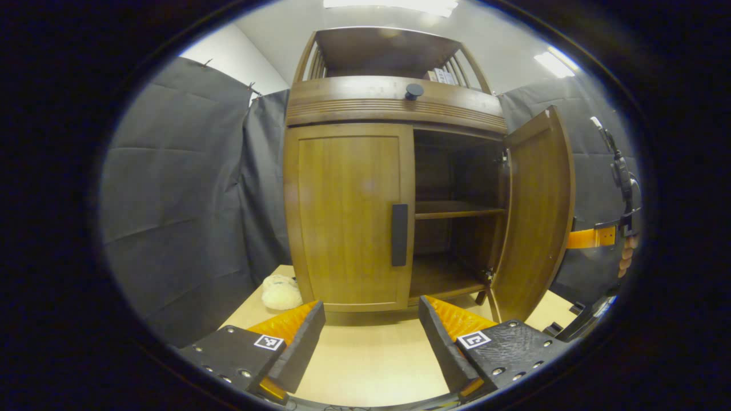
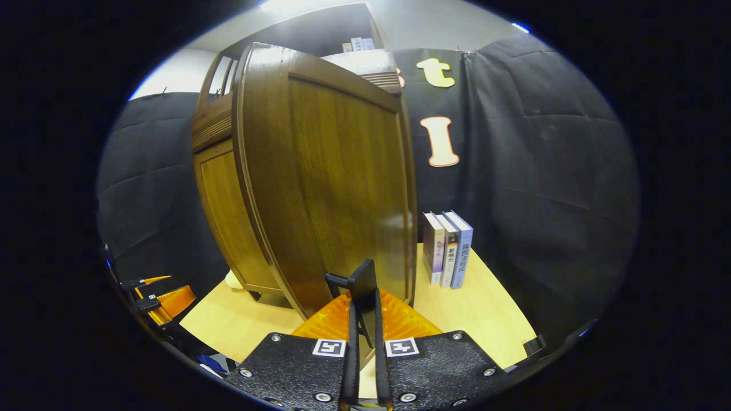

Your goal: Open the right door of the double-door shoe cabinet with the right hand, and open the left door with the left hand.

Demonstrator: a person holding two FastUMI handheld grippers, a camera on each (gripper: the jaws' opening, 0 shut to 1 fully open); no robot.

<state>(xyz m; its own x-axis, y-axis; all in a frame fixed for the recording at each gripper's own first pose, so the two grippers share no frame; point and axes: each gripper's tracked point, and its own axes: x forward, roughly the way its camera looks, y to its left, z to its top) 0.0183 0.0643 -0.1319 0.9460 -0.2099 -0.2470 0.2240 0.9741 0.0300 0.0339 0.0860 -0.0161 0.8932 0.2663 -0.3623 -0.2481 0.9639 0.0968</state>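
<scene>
While my right gripper clamps the black handle of the right door, swung wide open, my left gripper hangs with jaws spread wide before the closed left door, touching nothing.

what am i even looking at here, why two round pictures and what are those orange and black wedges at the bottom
Each round picture comes from a camera riding on a handheld gripper; a person holds one in each hand. The orange and black wedges are that gripper's own two fingers.

In the left gripper view, the left gripper is open and holds nothing, facing a wooden shoe cabinet on a light table. Its left door is closed, with a dark handle; the right door is swung open.

In the right gripper view, the right gripper is shut on the right door's handle. Three books stand on the table beside the cabinet, and a pale soft object lies at its left.
</scene>
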